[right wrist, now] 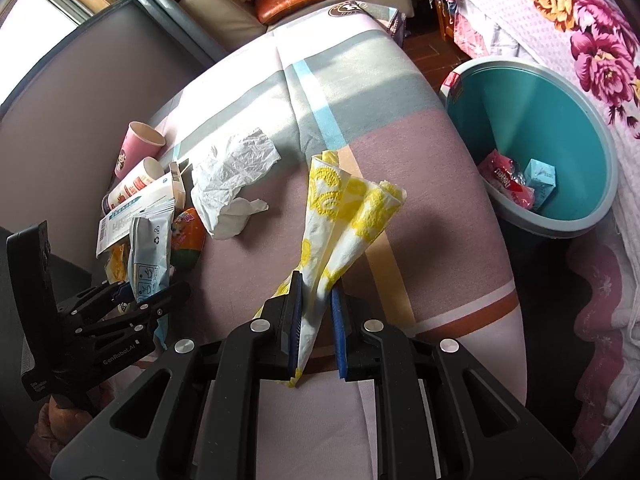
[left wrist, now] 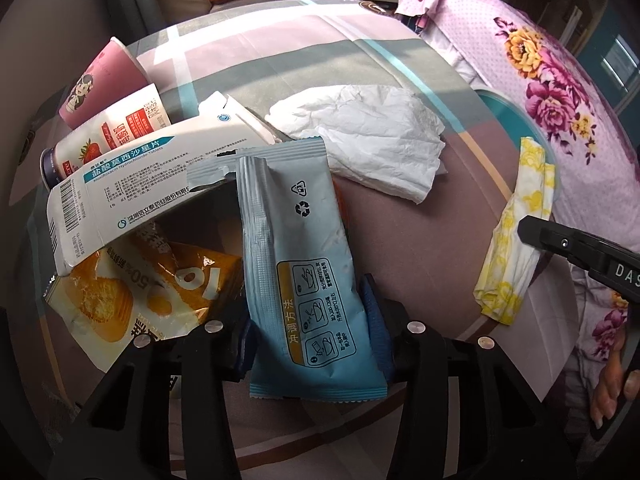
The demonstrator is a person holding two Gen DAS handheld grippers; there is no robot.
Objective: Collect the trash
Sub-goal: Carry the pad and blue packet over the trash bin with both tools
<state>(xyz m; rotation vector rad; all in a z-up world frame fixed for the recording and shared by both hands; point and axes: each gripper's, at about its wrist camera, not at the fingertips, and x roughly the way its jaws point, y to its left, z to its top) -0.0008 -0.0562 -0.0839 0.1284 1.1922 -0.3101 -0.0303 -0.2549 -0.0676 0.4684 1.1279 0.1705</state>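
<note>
My right gripper point(right wrist: 316, 312) has its jaws nearly shut on a crumpled white paper napkin printed with yellow flowers point(right wrist: 344, 208), pinched at its lower end and hanging free above the plaid pink, grey and blue bedcover point(right wrist: 420, 148). My left gripper point(left wrist: 312, 344) has its jaws set about halfway, one on each side of a flat pale-blue foil sachet printed with mixing instructions point(left wrist: 296, 248); the blue pads sit against its edges, though I cannot tell how firmly they bite.

The round teal plastic bin with a grey rim point(right wrist: 560, 120) stands beside the bed on my right. At its bottom already lie a red snack wrapper point(right wrist: 506, 184) and a small light-blue carton point(right wrist: 540, 178), so I judge the job begun but well short of done.

Still lying on the bedcover are a crumpled white tissue point(left wrist: 360, 136), a flattened white medicine box with teal lettering point(left wrist: 132, 184), an orange-yellow snack bag point(left wrist: 132, 296), a white strawberry yogurt bottle on its side point(left wrist: 108, 140) and a pink paper cup point(left wrist: 104, 80). An orange wrapper point(right wrist: 188, 236) lies just beside the sachet. Both held pieces have yet to reach the bin.
</note>
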